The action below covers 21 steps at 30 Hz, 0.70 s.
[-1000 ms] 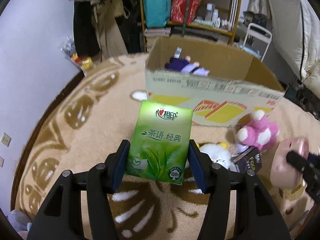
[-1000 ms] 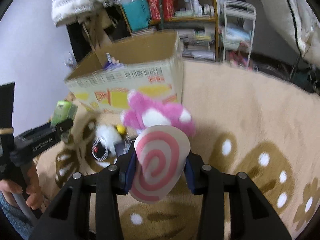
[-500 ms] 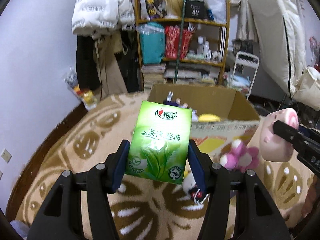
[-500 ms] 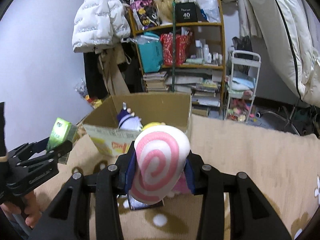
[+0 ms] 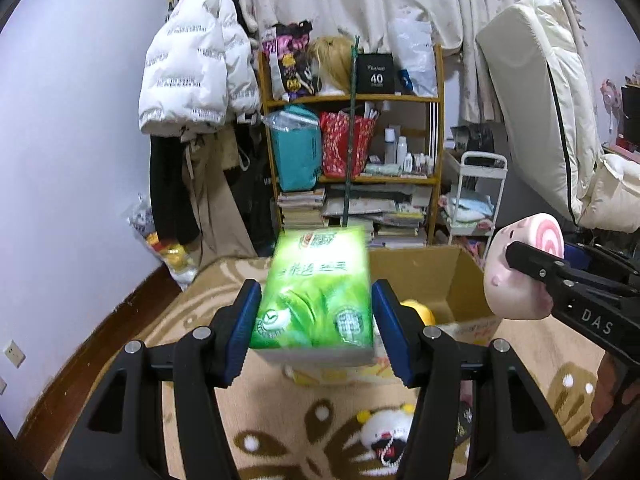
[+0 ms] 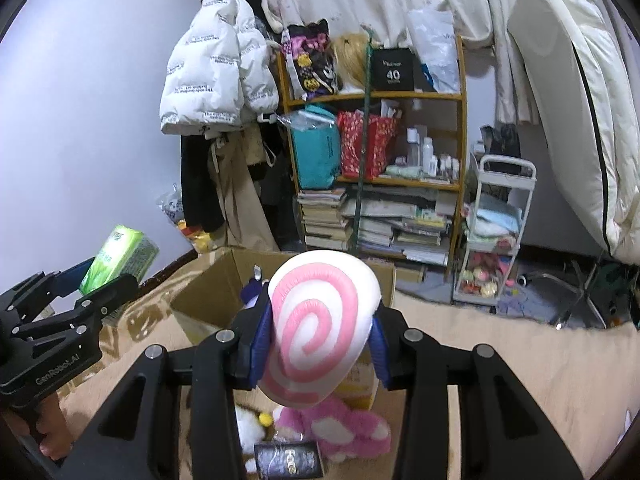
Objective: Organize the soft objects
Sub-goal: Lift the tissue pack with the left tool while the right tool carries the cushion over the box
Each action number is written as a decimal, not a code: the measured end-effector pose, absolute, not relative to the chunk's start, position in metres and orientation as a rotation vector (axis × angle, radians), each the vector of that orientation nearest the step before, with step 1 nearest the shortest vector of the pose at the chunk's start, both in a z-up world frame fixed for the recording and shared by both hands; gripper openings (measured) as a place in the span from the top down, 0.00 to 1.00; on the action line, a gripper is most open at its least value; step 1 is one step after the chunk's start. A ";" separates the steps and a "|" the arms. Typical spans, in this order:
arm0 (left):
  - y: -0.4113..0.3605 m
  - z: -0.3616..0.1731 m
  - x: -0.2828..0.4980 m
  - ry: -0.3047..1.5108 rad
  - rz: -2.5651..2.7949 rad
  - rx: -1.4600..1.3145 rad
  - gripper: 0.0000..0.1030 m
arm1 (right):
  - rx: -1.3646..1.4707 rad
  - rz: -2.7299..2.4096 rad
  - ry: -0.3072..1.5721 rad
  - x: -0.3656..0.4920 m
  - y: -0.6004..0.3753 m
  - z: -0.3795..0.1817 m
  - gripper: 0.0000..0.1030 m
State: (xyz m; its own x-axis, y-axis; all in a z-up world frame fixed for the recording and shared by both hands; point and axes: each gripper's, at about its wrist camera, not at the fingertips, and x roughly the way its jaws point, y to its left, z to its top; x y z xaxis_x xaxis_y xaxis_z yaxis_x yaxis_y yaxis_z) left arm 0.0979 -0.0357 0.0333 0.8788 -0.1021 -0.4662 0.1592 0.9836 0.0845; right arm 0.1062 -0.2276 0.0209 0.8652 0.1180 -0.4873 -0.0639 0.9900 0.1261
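Note:
My left gripper [image 5: 316, 316] stands around a green tissue pack [image 5: 316, 288], which looks blurred and loose between the jaws, above the near wall of the open cardboard box [image 5: 428, 272]. The pack also shows in the right wrist view [image 6: 120, 256]. My right gripper [image 6: 318, 320] is shut on a pink-and-white swirl plush [image 6: 316, 328], raised over the box [image 6: 208, 296]; the plush also shows in the left wrist view [image 5: 520, 272]. A yellow toy [image 5: 418, 312] and a purple doll [image 6: 252, 292] lie in the box.
On the beige patterned rug [image 5: 304, 432] lie a white plush [image 5: 384, 436], a pink-and-white plush [image 6: 340, 428] and a small black box [image 6: 288, 456]. Behind the box stand a cluttered wooden shelf [image 5: 352, 160], hanging coats [image 5: 196, 80] and a white trolley [image 6: 496, 240].
Both grippers rose from rug level to above the box with their loads. The left jaws have spread a little and the tissue pack now looks blurred and tilted.

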 end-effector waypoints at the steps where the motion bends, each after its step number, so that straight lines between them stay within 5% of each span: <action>1: -0.036 0.037 0.101 0.464 -0.136 0.122 0.47 | 0.099 0.097 0.508 0.110 -0.227 0.023 0.57; 7: -0.037 0.043 0.125 0.459 -0.170 0.113 0.53 | 0.087 0.107 0.484 0.129 -0.227 0.027 0.57; 17: -0.015 -0.009 0.162 0.694 -0.155 0.082 0.53 | 0.107 0.113 0.556 0.147 -0.227 0.000 0.57; 21: -0.005 -0.021 0.166 0.752 -0.104 0.106 0.40 | 0.134 0.124 0.579 0.153 -0.228 -0.008 0.57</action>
State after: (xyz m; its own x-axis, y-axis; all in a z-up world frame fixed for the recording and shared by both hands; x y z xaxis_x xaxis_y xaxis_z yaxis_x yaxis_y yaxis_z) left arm 0.1655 -0.0055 -0.0214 0.7255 -0.0559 -0.6859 0.1320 0.9895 0.0590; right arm 0.1529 -0.2280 -0.0080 0.8299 0.1543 -0.5362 -0.0788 0.9838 0.1612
